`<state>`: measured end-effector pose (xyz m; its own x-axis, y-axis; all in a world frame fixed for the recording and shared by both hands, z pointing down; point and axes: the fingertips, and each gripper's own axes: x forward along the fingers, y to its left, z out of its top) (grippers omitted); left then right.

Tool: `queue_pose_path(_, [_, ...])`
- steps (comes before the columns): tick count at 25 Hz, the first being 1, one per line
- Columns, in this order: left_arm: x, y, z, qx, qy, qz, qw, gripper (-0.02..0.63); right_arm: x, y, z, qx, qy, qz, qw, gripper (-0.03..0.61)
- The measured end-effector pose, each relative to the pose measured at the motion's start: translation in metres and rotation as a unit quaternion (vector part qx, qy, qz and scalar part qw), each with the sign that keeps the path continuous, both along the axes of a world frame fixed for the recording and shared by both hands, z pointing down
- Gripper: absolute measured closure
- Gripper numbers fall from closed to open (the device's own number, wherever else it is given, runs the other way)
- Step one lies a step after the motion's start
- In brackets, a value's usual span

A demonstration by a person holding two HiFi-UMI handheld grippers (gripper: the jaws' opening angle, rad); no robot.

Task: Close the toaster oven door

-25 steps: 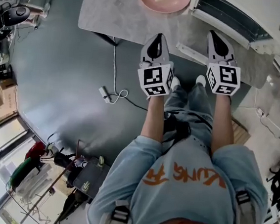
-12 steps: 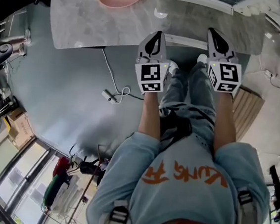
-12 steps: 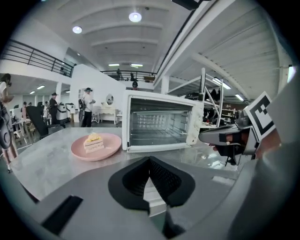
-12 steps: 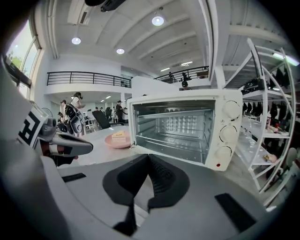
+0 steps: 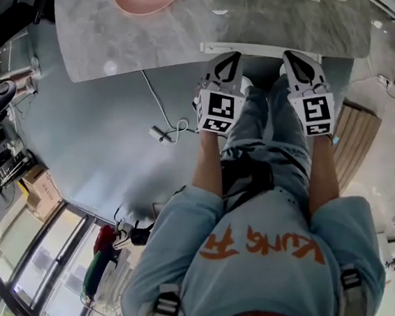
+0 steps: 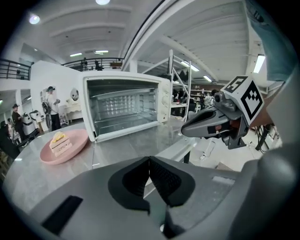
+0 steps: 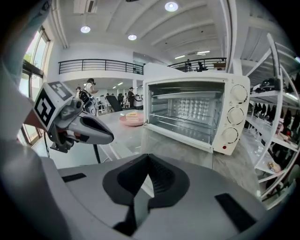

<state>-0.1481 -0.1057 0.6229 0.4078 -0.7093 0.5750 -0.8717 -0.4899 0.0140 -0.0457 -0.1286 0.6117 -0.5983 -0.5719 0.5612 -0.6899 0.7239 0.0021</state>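
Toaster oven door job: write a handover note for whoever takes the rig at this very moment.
Left gripper: shut, empty, held short of the table.
Right gripper: shut, empty, alongside it.
Toaster oven stands on the table with its door folded down, fully open; the door's front edge is just ahead of both grippers, untouched.
The pink plate with cake sits beside the oven.
Done: nothing yet.
Left: probably lift the door's front edge and swing it up shut.

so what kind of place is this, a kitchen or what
Not a home kitchen; more likely a big open workshop or lab hall. The toaster oven sits open on a table, but around it are a railed balcony, metal shelving, and a power cable across the floor.
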Motion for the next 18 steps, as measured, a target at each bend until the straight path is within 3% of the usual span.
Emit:
queue_pose_path(4, [0.003, 0.014, 0.026, -0.037, -0.048, 0.041, 0.9973, 0.611, -0.003, 0.016, 0.017, -0.025, 0.014, -0.031, 0.999, 0.580])
queue_pose_path(8, [0.003, 0.018, 0.046, -0.058, -0.086, 0.059, 0.9929, 0.611, -0.003, 0.026, 0.041, -0.034, 0.067, -0.056, 0.996, 0.578])
queue_pose_path(13, [0.006, 0.019, 0.055, -0.068, -0.106, 0.065, 0.9899, 0.611, 0.003, 0.032, 0.061, -0.048, 0.106, -0.054, 0.992, 0.577])
queue_pose_path(18, [0.005, 0.016, 0.055, -0.066, -0.112, 0.052, 0.9901, 0.611, 0.004, 0.031, 0.067, -0.032, 0.144, -0.050, 0.988, 0.578])
